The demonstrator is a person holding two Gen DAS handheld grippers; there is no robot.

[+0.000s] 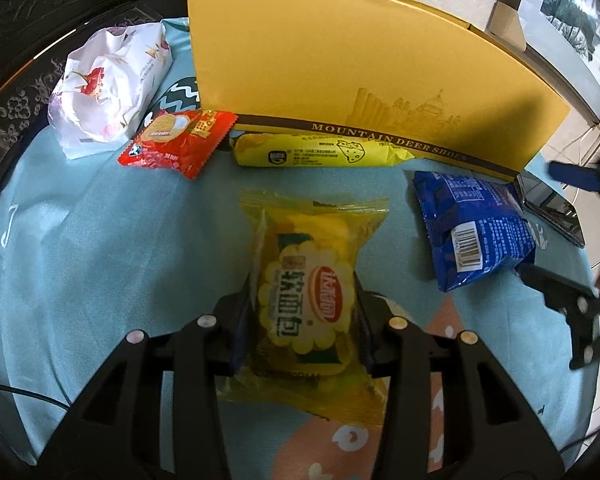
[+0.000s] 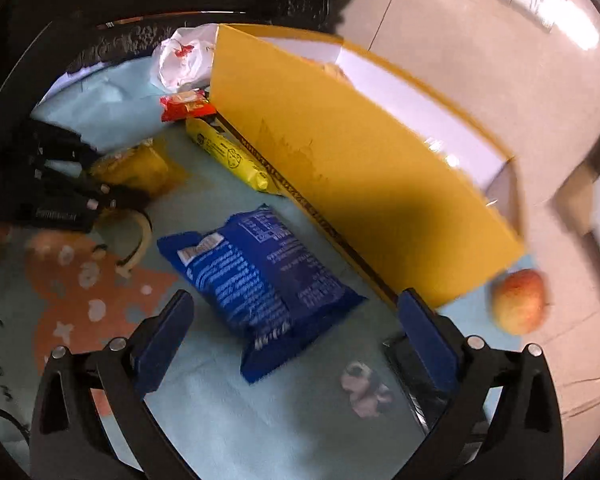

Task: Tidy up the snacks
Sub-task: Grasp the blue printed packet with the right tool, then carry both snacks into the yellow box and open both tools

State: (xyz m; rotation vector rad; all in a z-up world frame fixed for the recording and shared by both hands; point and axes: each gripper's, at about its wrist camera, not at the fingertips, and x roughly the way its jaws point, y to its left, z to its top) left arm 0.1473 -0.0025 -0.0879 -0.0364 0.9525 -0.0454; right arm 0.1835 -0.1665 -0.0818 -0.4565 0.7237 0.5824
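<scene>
My left gripper (image 1: pixel 302 304) is shut on a yellow bread packet (image 1: pixel 312 280), held over the light blue cloth; it also shows in the right wrist view (image 2: pixel 136 168). My right gripper (image 2: pixel 296 316) is open and empty, its jaws either side of a blue snack bag (image 2: pixel 256 280), which lies on the cloth (image 1: pixel 468 228). A yellow shoe box (image 1: pixel 360 72) stands open at the back (image 2: pixel 340 168). A yellow cheese stick packet (image 1: pixel 320 151), a red biscuit packet (image 1: pixel 178 140) and a white flowered packet (image 1: pixel 108 80) lie near the box.
An apple (image 2: pixel 520 300) lies right of the box. A dark phone-like slab (image 1: pixel 552 208) lies by the box's right end. Dark carved furniture (image 1: pixel 40 20) borders the table on the left. Tiled floor (image 2: pixel 480 60) lies beyond the box.
</scene>
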